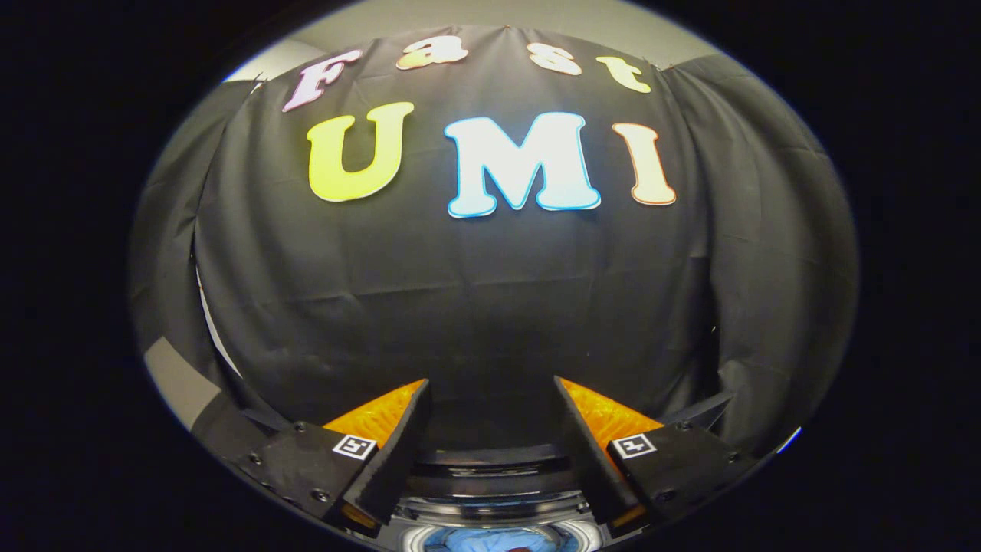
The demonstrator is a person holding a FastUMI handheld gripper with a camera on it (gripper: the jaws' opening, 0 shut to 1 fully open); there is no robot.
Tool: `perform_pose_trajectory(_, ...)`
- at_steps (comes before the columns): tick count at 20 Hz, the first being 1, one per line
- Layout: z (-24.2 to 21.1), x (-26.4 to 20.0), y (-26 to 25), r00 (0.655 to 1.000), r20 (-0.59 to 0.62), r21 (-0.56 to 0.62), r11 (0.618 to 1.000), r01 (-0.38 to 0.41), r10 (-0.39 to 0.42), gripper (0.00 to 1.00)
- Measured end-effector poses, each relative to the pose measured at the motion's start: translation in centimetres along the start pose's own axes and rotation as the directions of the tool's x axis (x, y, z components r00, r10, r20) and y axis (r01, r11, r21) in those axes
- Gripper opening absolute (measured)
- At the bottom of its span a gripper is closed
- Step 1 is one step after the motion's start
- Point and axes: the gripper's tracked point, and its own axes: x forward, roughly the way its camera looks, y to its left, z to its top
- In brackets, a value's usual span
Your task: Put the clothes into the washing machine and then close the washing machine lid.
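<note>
One gripper point(490, 399), fingers spread wide and holding nothing, which I keep level above the washing machine point(490, 491); blue clothes point(483, 540) lie inside its drum, so I judge lid-closing remains.

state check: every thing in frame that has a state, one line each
tool: open, fingers spread apart, nothing between them, aimed at the booth wall.
washing machine: below and between the fingers, lid open, drum visible.
clothes: blue fabric lying inside the drum, not held.
booth wall: black cloth, hanging with folds, beyond the fingers.
</note>
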Motion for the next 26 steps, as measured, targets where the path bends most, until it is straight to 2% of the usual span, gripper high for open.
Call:
perform_pose_trajectory(13, -1.8, -5.0, -0.2, 0.999, 0.041, -0.001, 1.0, -0.012, 0.012, 0.97)
perform_pose_trajectory(26, -5.5, -10.6, -0.2, 0.999, 0.046, -0.008, 1.0, -0.009, 0.009, 0.97)
